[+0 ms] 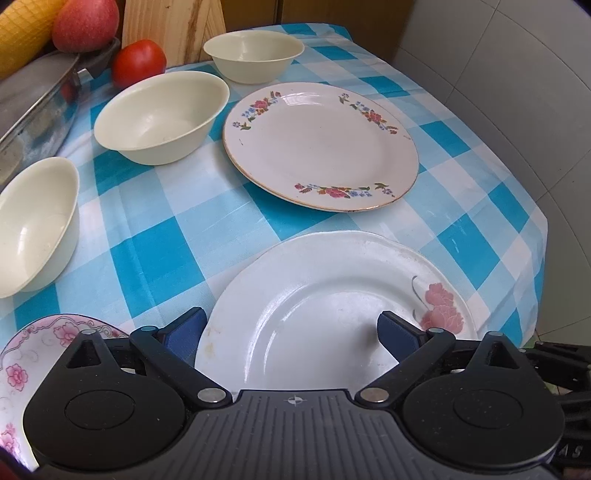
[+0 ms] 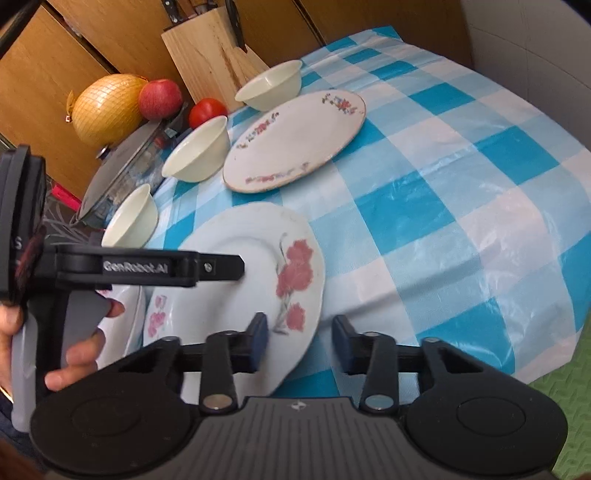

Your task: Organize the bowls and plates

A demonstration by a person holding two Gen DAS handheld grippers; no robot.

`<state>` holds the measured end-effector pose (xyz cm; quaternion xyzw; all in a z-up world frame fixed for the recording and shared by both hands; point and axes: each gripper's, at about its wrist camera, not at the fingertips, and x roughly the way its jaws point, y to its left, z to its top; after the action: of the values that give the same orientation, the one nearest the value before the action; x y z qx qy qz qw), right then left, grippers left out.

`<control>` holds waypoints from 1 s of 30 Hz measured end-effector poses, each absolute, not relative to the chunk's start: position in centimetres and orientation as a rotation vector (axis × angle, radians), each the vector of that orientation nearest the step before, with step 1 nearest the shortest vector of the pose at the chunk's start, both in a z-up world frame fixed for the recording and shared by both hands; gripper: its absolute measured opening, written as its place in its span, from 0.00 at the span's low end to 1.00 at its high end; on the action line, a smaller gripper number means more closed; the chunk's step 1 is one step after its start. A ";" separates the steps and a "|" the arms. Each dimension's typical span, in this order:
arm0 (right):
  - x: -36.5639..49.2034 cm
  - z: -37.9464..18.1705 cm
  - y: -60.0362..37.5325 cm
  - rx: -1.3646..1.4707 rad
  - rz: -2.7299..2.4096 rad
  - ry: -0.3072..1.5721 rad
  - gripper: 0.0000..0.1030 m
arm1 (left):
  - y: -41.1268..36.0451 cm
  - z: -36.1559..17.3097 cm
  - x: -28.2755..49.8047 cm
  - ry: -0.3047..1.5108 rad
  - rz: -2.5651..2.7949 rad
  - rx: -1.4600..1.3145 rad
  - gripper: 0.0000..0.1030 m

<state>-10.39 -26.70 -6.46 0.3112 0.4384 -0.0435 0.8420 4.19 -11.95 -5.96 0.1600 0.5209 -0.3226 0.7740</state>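
Note:
A white plate with a pink flower (image 1: pixel 325 306) (image 2: pixel 258 273) lies near the table's front edge, its near rim tilted up. My left gripper (image 1: pixel 291 332) is open, one finger on each side of its near rim. My right gripper (image 2: pixel 299 339) is open around the plate's right edge. A floral-rimmed plate (image 1: pixel 321 144) (image 2: pixel 295 140) lies beyond it. Three cream bowls (image 1: pixel 162 114) (image 1: pixel 37 225) (image 1: pixel 255 55) stand at the left and back. A pink-patterned plate (image 1: pixel 33 358) lies at the near left.
The blue checked tablecloth (image 1: pixel 480 177) falls off at the right and front edges. A glass dish with a lid (image 1: pixel 33 107), a tomato (image 1: pixel 138 62), an apple (image 1: pixel 85 24) and a wooden knife block (image 2: pixel 210 51) crowd the back left.

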 end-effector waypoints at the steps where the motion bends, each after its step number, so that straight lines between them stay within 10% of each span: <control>1: -10.2 -6.4 -26.8 0.657 -0.092 0.936 0.33 | -12.1 -5.9 4.1 1.125 -0.697 0.346 0.94; 30: 0.0 -3.9 -33.8 0.534 -0.302 0.793 0.33 | -13.1 -4.3 10.1 1.106 -0.582 0.086 0.92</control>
<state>0.01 -33.78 -3.90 0.2557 0.3800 -0.1446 0.8771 10.14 -13.08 -4.32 0.0404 0.5174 -0.2724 0.8102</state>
